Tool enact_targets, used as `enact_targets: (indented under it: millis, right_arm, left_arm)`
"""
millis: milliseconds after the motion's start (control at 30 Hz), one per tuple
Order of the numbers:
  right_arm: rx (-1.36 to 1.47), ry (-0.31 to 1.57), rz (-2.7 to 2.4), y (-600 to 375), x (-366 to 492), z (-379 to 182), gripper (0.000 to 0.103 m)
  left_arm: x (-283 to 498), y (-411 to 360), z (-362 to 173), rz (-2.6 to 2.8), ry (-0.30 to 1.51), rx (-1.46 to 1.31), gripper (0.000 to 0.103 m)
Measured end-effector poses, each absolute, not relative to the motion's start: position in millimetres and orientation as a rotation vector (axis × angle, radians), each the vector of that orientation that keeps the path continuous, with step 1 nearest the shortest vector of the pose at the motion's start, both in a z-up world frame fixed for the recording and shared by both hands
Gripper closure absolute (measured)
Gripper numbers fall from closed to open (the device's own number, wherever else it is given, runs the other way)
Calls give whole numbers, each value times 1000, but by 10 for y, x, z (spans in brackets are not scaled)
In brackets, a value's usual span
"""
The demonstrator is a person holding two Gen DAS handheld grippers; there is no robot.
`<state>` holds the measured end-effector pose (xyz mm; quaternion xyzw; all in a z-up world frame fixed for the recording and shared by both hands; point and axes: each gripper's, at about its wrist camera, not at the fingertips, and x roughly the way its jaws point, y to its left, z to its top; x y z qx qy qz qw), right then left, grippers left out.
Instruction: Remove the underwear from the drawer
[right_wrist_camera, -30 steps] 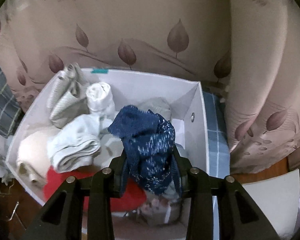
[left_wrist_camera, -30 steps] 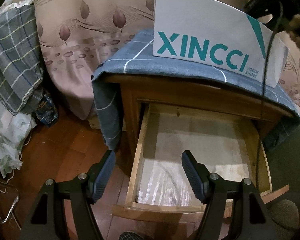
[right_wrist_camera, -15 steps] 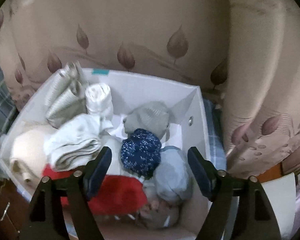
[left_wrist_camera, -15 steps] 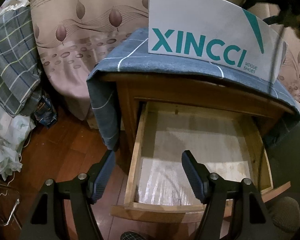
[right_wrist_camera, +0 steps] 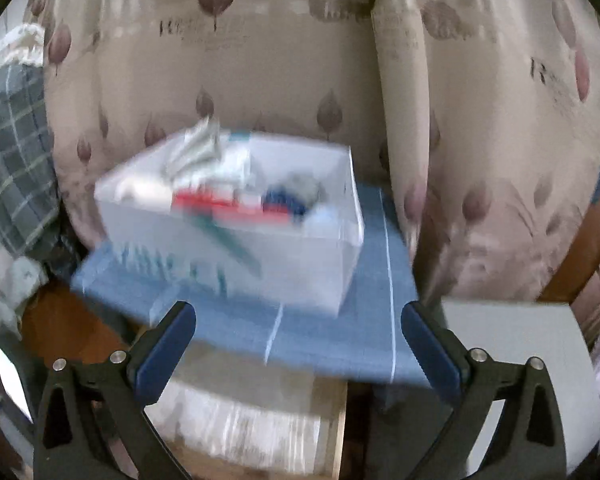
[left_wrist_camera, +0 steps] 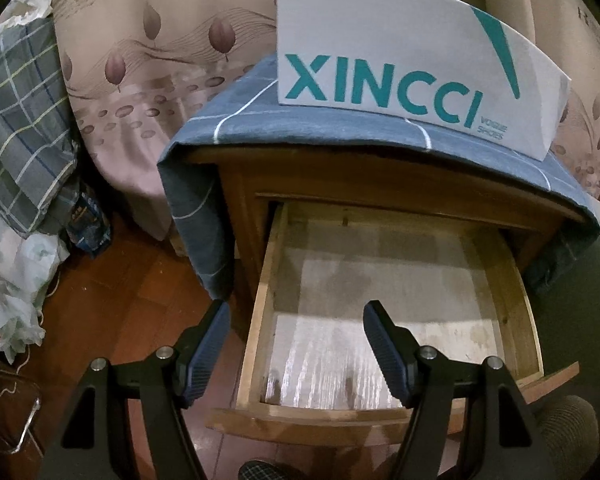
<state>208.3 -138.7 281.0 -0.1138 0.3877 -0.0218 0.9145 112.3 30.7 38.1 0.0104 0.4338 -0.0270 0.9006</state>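
Observation:
The wooden drawer [left_wrist_camera: 516, 304] of the nightstand stands pulled out, and only its pale liner shows inside. My left gripper [left_wrist_camera: 296, 332] hangs open over the drawer's front left corner with nothing between its fingers. On the nightstand's blue cloth [right_wrist_camera: 332, 320] sits a white shoe box [right_wrist_camera: 292, 264] holding rolled underwear, among it a dark blue roll [right_wrist_camera: 284, 200]. The same box [left_wrist_camera: 412, 60] shows its XINCCI side in the left wrist view. My right gripper [right_wrist_camera: 298, 332] is pulled back from the box, its jaws opening wide and empty. The right wrist view is blurred.
A leaf-patterned bedcover [left_wrist_camera: 148, 80] hangs behind the nightstand. A plaid cloth [left_wrist_camera: 16, 128] and white bags [left_wrist_camera: 12, 264] pile at the left on the wooden floor [left_wrist_camera: 112, 288]. A white surface [right_wrist_camera: 516, 360] lies right of the nightstand.
My right gripper let the dark blue roll drop into the shoe box, opened wide and drew back from the box. The left gripper stayed over the drawer.

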Motion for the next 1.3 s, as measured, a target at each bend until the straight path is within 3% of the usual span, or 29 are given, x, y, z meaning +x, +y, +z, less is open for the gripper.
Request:
enact_targets:
  millis: [167, 400, 1300]
  right_arm:
    - [-212, 925, -48, -1453, 1764, 2120, 1]
    - [-137, 1020, -81, -1539, 1734, 1633, 2]
    - [-140, 1095, -76, -1528, 1792, 1401, 2]
  left_arm:
    - [1119, 217, 381, -58, 896, 49, 32]
    - [1111, 151, 387, -73, 897, 59, 32]
    - [1064, -49, 368, -128, 908, 109, 32]
